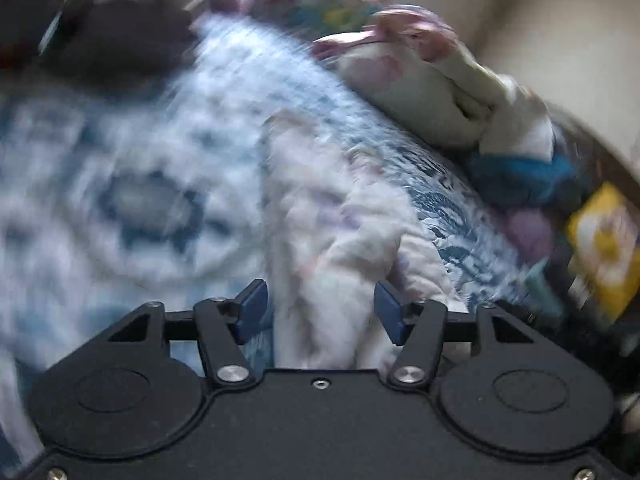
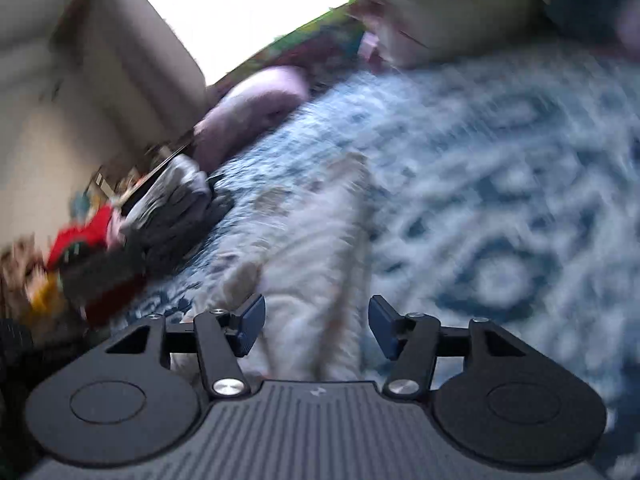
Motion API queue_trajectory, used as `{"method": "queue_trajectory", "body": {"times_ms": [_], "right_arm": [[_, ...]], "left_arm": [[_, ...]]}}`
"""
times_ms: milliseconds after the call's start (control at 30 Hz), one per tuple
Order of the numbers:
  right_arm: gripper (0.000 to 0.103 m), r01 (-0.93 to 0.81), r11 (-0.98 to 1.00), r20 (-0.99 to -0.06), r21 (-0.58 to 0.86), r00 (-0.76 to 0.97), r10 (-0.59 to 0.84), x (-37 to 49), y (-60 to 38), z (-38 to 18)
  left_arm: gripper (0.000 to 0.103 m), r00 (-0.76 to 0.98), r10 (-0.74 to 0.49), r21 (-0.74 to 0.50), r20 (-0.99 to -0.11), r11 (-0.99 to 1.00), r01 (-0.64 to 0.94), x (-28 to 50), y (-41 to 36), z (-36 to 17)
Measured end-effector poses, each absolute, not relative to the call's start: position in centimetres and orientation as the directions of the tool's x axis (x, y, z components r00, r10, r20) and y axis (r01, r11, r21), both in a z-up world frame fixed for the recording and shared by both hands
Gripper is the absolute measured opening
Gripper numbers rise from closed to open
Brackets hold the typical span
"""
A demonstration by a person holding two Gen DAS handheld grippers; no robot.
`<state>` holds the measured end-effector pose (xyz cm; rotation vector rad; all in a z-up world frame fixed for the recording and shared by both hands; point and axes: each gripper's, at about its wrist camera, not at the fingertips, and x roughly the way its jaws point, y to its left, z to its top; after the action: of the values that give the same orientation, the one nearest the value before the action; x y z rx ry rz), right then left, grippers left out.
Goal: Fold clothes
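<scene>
A pale, crumpled garment with faint pink and lilac print [image 1: 328,220] lies on a blue-and-white patterned bedspread [image 1: 140,160]. It runs from the middle of the left wrist view down between my left gripper's fingers. My left gripper [image 1: 320,300] is open, its blue pads well apart, with the cloth under and between them and no pad pressing on it. In the right wrist view the same pale garment [image 2: 312,240] stretches away over the bedspread [image 2: 500,200]. My right gripper [image 2: 316,316] is open over its near end. Both views are blurred.
A cream and pink heap of clothes [image 1: 420,80] sits at the back right, with a teal item [image 1: 520,176] and a yellow packet [image 1: 604,248] beside it. A dark garment [image 1: 116,48] lies at the upper left. Grey folded clothes [image 2: 176,204], something red [image 2: 84,240] and a pink cushion [image 2: 248,108] line the bed's left side.
</scene>
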<state>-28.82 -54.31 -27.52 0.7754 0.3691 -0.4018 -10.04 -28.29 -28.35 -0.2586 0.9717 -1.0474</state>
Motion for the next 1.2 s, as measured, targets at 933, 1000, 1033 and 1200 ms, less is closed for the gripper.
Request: {"method": "queue_trajectory", "body": {"times_ms": [933, 1000, 1033, 1200], "right_arm": [[0.023, 0.400, 0.251, -0.400, 0.881, 0.915, -0.055, -30.6, -53.5, -32.0], [0.029, 0.436, 0.278, -0.448, 0.856, 0.894, -0.020, -30.4, -53.5, -32.0], [0.034, 0.471, 0.324, -0.493, 0.820, 0.870, -0.017, -29.9, -53.3, -31.9], [0.047, 0.449, 0.460, -0.474, 0.766, 0.878, -0.066, -30.5, -52.6, -28.6]], "left_arm": [[0.028, 0.061, -0.829, -0.814, -0.556, 0.558, 0.160, -11.7, -25.6, -30.0], [0.041, 0.040, -0.791, -0.776, -0.610, 0.607, 0.172, -11.5, -26.2, -31.3], [0.044, 0.029, -0.792, -0.777, -0.609, 0.604, 0.174, -11.3, -26.1, -31.5], [0.058, 0.060, -0.808, -0.744, -0.586, 0.566, 0.355, -10.7, -24.6, -27.3]]}}
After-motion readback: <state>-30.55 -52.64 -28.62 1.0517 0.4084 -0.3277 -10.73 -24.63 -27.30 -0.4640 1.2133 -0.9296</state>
